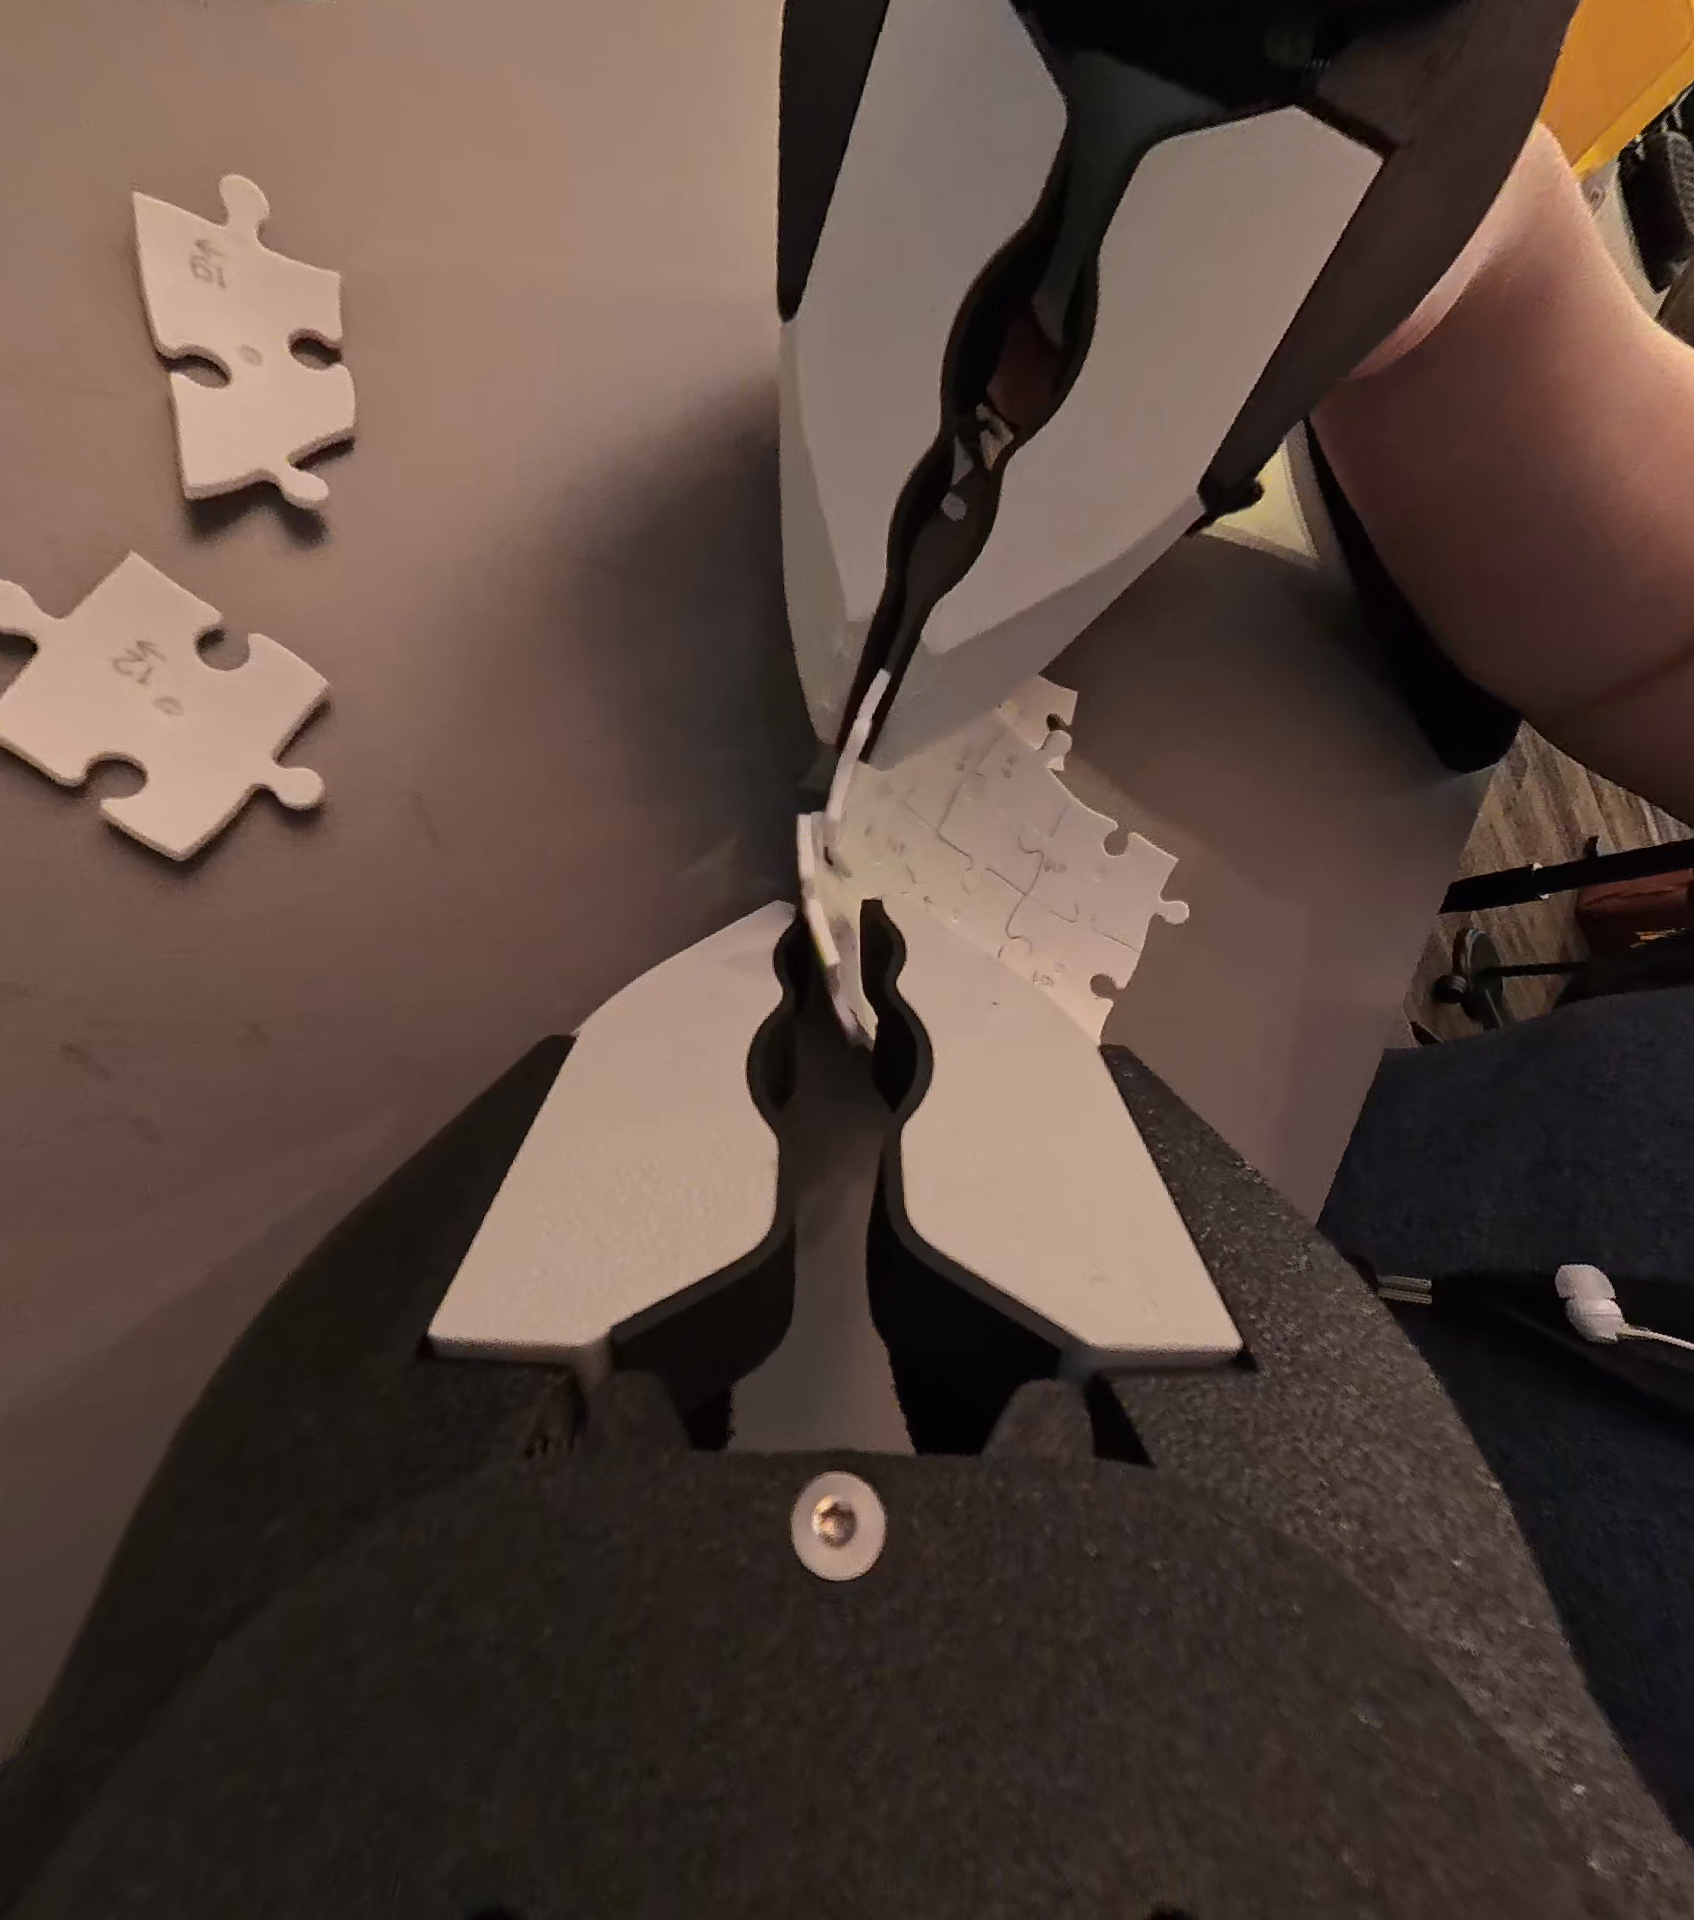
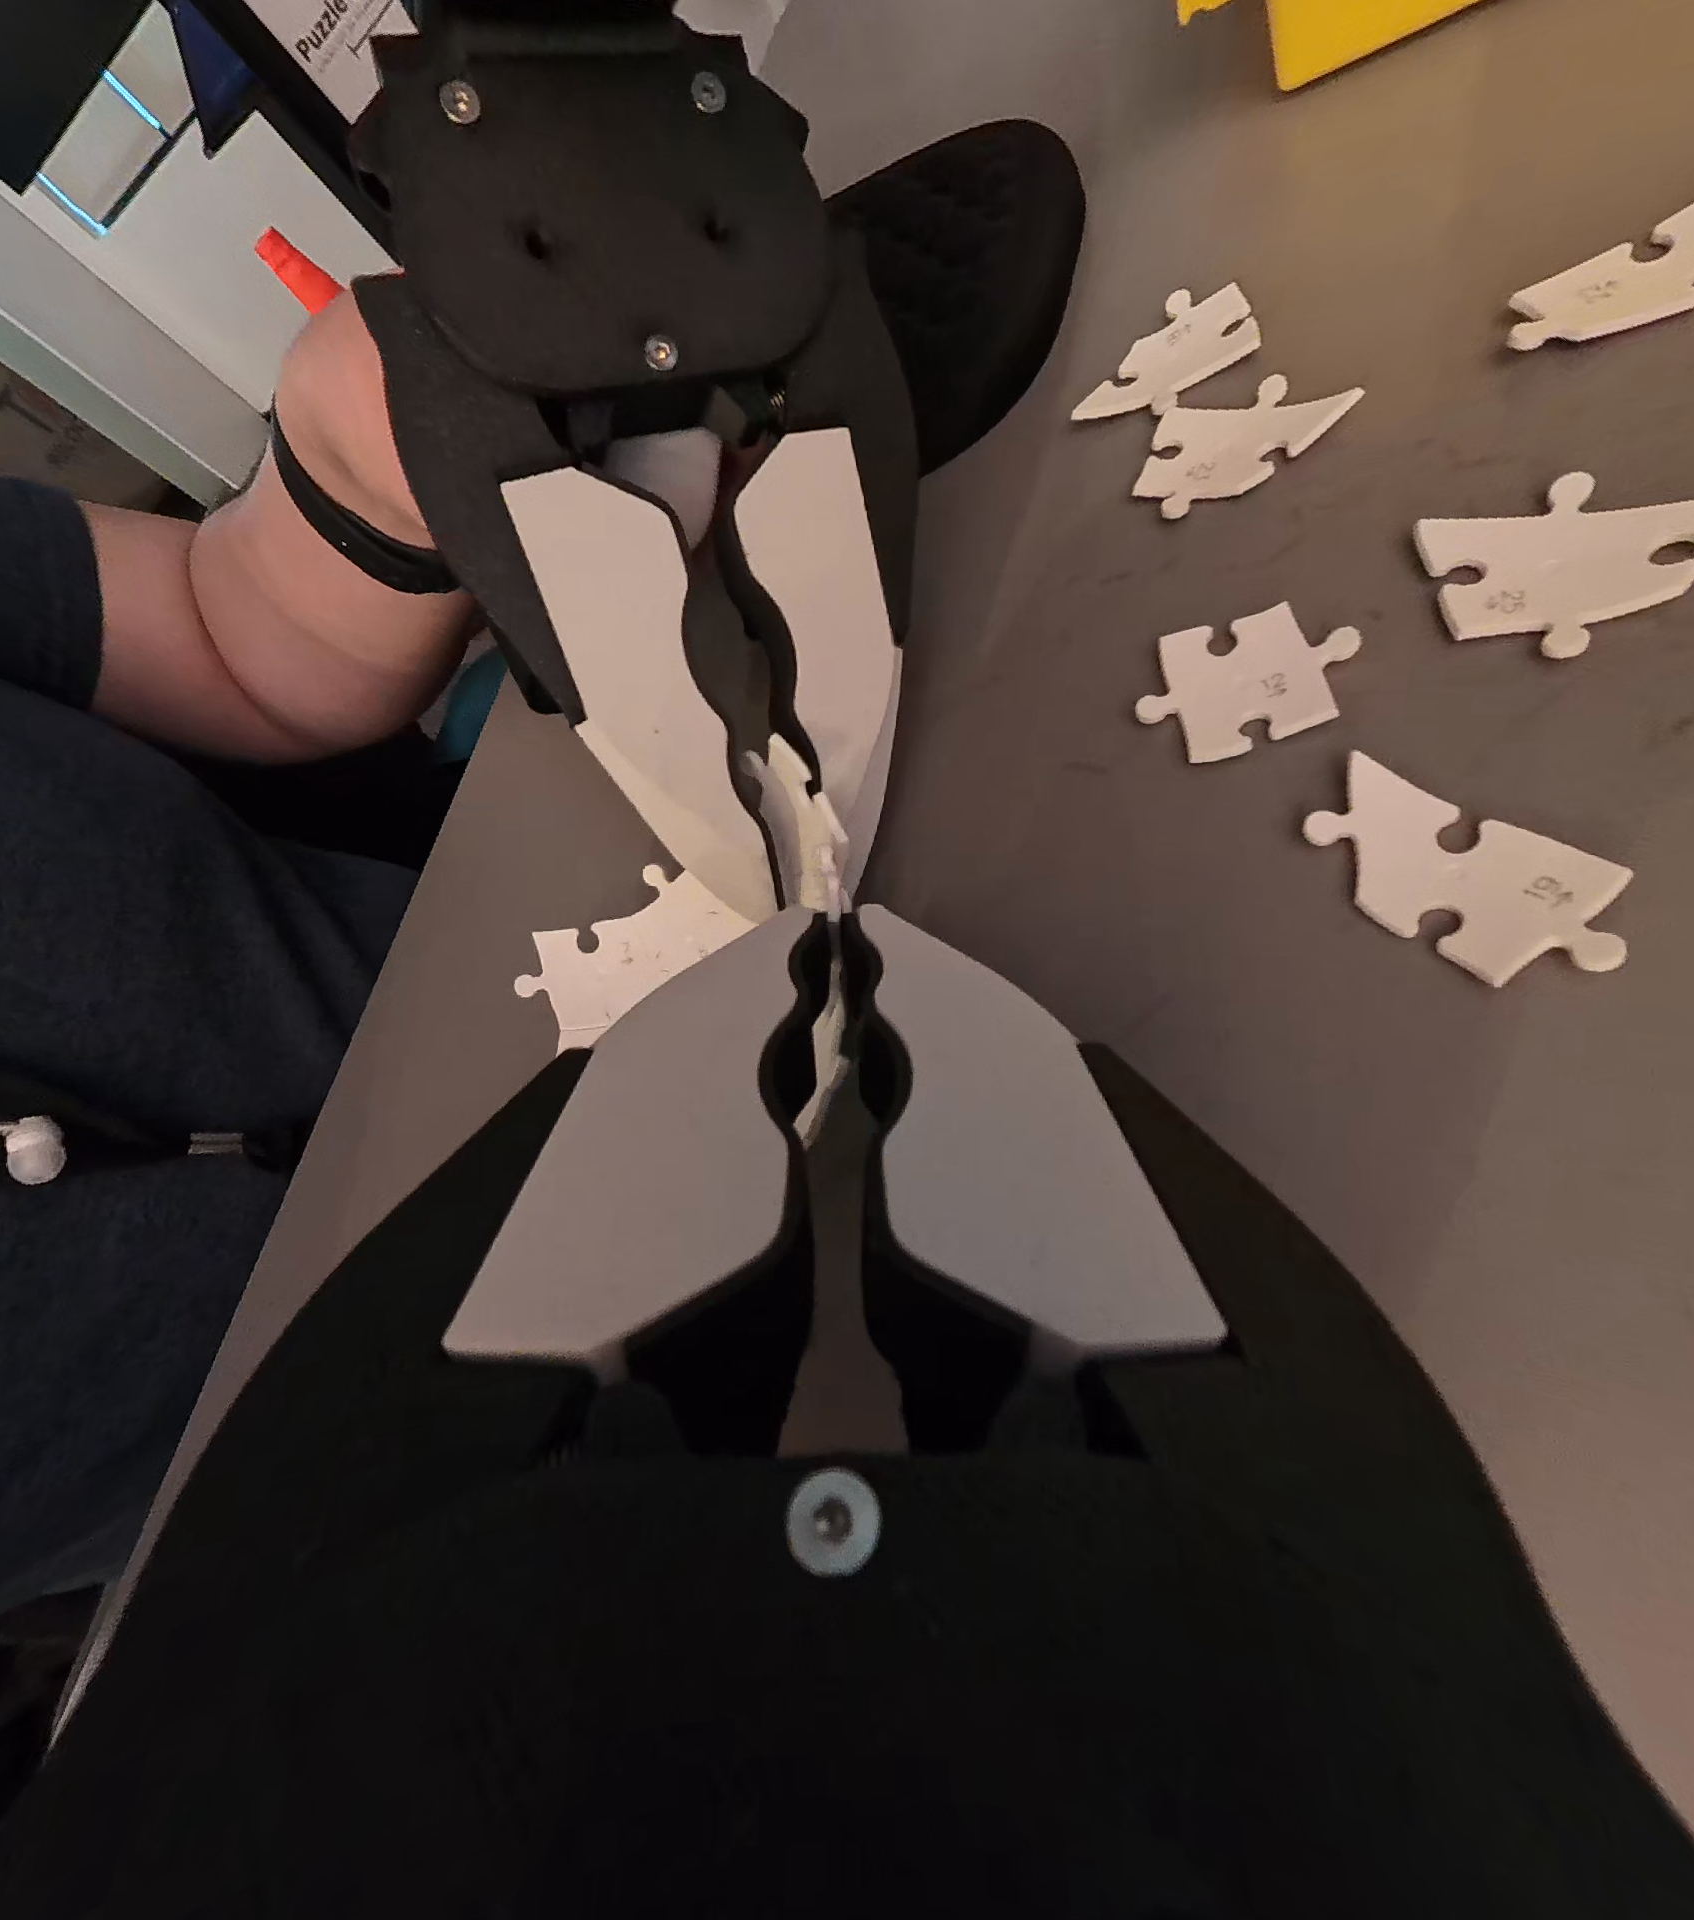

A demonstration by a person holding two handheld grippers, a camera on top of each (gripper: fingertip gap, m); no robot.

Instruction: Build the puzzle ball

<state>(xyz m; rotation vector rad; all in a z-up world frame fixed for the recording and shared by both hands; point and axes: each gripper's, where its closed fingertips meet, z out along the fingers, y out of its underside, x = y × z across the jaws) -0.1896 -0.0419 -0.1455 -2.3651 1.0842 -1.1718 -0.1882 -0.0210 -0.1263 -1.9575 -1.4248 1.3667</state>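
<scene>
1. Left wrist view: my left gripper was clamped on the edge of the curved panel of joined white puzzle pieces, which hung in the air over the near edge of the grey table. My right gripper came in from above, pinched onto a single white piece at the panel's upper edge. Two loose numbered pieces lay well apart on the table to the left.
2. Right wrist view: my right gripper was closed on that thin white piece, seen edge-on between its fingers. Opposite, tip to tip, my left gripper gripped the assembled panel, which stuck out to the left over the table edge. Several loose pieces lay scattered on the table to the right.
</scene>
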